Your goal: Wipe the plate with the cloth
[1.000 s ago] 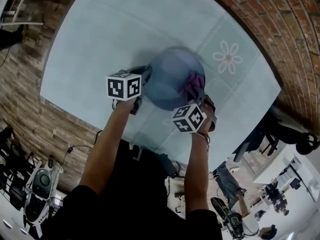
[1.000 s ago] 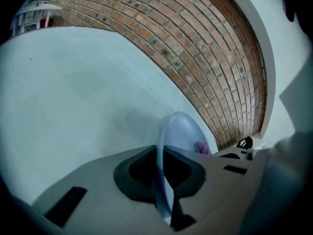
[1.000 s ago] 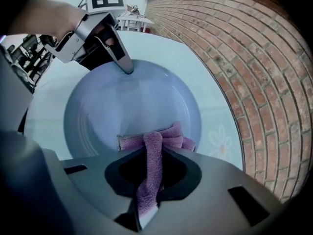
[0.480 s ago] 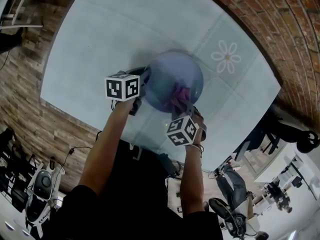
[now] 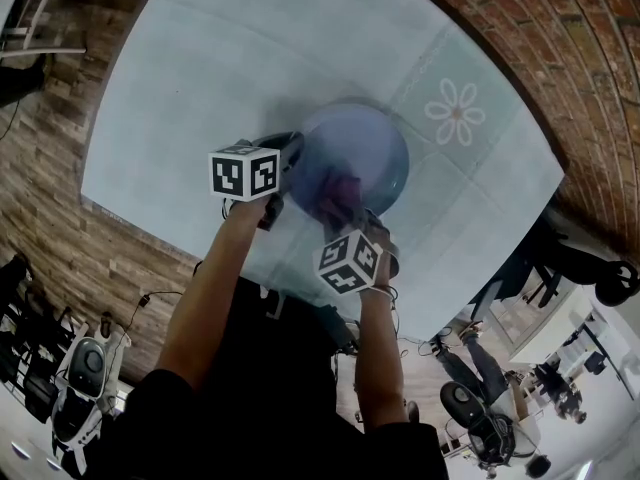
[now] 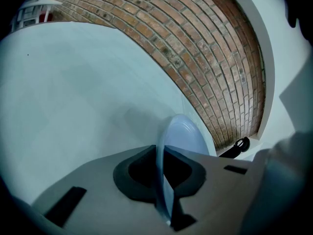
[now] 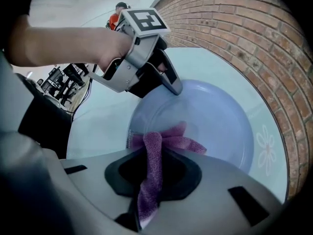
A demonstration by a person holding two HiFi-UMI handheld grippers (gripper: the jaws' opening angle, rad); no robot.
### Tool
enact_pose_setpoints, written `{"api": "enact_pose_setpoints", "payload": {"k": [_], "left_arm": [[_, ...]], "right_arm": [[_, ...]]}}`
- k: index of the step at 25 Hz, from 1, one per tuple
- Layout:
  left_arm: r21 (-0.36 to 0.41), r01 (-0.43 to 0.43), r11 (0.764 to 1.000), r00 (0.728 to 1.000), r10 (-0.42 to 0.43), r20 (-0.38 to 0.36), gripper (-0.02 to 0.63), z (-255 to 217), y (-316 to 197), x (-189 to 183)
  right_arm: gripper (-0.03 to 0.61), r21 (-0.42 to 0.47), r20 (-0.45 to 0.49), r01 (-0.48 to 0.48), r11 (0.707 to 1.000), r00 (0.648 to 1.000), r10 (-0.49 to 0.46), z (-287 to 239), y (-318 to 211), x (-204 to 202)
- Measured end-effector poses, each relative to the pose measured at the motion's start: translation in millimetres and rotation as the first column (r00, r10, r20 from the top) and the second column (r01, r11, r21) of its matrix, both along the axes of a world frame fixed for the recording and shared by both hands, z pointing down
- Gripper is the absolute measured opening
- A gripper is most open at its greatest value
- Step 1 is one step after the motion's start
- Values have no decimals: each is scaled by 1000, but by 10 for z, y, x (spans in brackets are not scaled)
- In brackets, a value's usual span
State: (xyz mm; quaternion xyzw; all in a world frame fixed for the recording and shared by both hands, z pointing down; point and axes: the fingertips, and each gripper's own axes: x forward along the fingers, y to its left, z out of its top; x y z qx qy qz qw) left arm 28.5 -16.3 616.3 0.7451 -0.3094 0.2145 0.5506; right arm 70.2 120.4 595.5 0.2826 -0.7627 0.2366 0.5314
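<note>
Two likely slips, with left tongs (image 6: 161,153) pinching the rim of the blue plate (image 5: 372,146) over the worktop (image 5: 250,58) and right tongs (image 7: 151,155) clamped on the purple cloth (image 7: 168,141) inside it: plate levered loose by heavy pressure, cloth dragged free.

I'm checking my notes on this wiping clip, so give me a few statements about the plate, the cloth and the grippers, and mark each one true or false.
1. The left gripper is clamped on the plate's rim. True.
2. The right gripper holds a green sponge. False: it pinches a purple cloth.
3. The cloth touches the plate's face. True.
4. The flower print lies under the plate. False: it shows uncovered, apart from the plate.
</note>
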Motion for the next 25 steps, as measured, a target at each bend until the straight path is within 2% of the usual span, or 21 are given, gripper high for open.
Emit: {"api": "enact_pose_setpoints", "payload": {"k": [12, 25], "left_arm": [[-4, -5, 1000, 1000, 5, -1, 46, 6, 9, 5], [-8, -3, 1000, 1000, 3, 1, 46, 1, 12, 2]], "right_arm": [[66, 81, 67, 79, 994, 994, -84, 30, -206, -441], [66, 167, 38, 118, 979, 991, -126, 37, -469, -568]]}}
